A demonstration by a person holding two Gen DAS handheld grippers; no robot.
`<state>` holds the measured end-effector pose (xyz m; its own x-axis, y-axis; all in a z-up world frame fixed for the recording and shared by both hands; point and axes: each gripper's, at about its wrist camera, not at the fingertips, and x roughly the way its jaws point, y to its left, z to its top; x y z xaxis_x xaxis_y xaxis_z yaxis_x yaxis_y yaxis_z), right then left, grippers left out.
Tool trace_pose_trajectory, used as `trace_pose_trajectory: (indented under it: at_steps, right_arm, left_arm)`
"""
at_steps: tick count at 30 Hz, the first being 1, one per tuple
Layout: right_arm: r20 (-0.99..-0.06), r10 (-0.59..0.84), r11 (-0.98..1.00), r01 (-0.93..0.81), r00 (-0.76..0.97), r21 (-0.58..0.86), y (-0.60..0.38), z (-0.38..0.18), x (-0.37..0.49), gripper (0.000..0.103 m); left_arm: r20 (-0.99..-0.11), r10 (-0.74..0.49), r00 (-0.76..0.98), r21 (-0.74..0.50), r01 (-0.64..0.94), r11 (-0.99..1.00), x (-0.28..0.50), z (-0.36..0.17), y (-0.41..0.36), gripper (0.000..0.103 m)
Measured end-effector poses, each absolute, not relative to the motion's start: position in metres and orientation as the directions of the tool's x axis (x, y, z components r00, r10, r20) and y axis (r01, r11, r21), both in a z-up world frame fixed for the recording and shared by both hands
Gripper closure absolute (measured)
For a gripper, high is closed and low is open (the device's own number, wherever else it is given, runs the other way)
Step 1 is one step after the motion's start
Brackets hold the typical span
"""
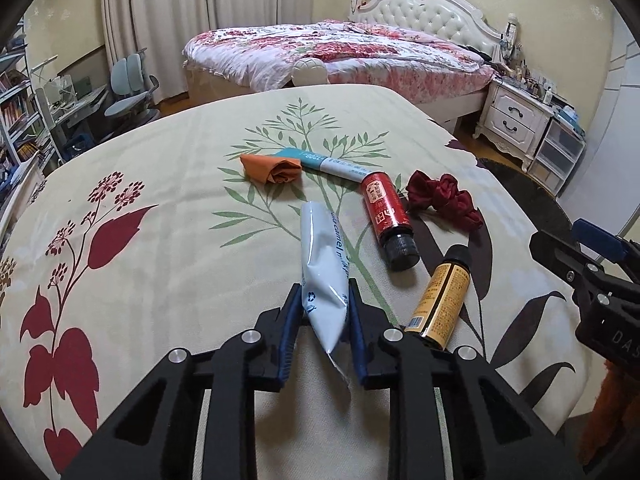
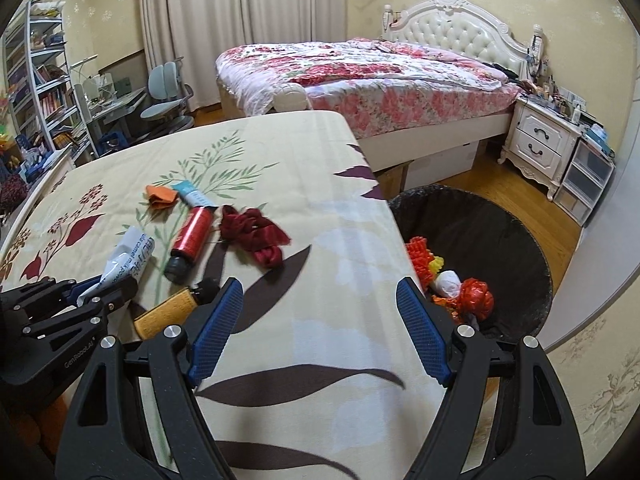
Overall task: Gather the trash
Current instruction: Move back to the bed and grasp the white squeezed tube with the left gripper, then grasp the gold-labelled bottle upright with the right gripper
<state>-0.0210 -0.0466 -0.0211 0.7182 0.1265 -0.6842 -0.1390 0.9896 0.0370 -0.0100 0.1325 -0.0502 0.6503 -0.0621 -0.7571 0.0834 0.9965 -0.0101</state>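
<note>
A white sachet with blue print lies on the leaf-patterned cloth of the table, and my left gripper is shut on its near end, blue pads pinching both sides. The same sachet shows at the left of the right wrist view, held by the left gripper. Beside it lie a red bottle, a gold bottle, a dark red scrunchie, an orange crumpled paper and a teal-and-white tube. My right gripper stands open over the table's right edge, nothing between its fingers.
A black round bin stands on the floor beside the table's right edge, with orange, yellow and white scraps inside. Beyond the table are a bed with a floral quilt, a white nightstand, a desk chair and bookshelves.
</note>
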Motion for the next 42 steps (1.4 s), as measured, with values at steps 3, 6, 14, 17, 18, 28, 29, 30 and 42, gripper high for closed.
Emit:
trace_pose_trajectory:
  at_steps: [3,6,14,17,18,28,29,30,42]
  right_arm:
    - [-0.69,0.146,0.986,-0.164,0.709,0.041,-0.033,-0.02,-0.023,0.026]
    - [-0.701,0.176,0.979,-0.194,0.692,0.054,-0.018,-0.021,-0.022,0.026]
    - [-0.733,0.211,0.967,-0.245,0.646,0.063,0.022,-0.031,-0.02,0.026]
    - [-0.752,0.193,0.968,-0.249,0.63,0.04,0.026,-0.038,-0.021,0.026]
    - [-0.758,0.189,0.968,-0.25,0.624,0.036,0.026,-0.041,-0.022,0.027]
    - [-0.774,0.194,0.966,-0.253,0.603,0.044,0.016,-0.05,-0.026,0.063]
    - [-0.773,0.197,0.965,-0.259,0.604,0.044,0.016,-0.05,-0.026,0.073]
    - [-0.772,0.203,0.963,-0.264,0.602,0.047,0.016,-0.049,-0.026,0.078]
    - [-0.745,0.231,0.958,-0.282,0.626,0.061,0.008,-0.04,-0.031,0.079]
  left_arm:
    - [-0.751,-0.045,0.658,-0.004,0.064,0.998,-0.014,-0.048,0.143,0.079]
    - [-0.745,-0.022,0.667,0.009,0.042,0.999,-0.018,-0.046,0.153,0.079]
    - [-0.741,0.026,0.671,0.013,-0.025,1.0,-0.023,-0.046,0.183,0.079]
    - [-0.742,0.028,0.67,0.005,-0.036,0.999,-0.024,-0.048,0.189,0.079]
    - [-0.742,0.027,0.67,0.003,-0.037,0.999,-0.024,-0.049,0.19,0.079]
    - [-0.742,0.022,0.67,-0.001,-0.034,0.999,-0.025,-0.051,0.188,0.079]
    - [-0.742,0.023,0.67,0.001,-0.034,0.999,-0.025,-0.051,0.188,0.079]
    - [-0.741,0.025,0.671,0.003,-0.033,0.999,-0.026,-0.051,0.188,0.079]
    - [-0.73,0.016,0.683,-0.007,-0.031,0.999,-0.027,-0.045,0.18,0.079]
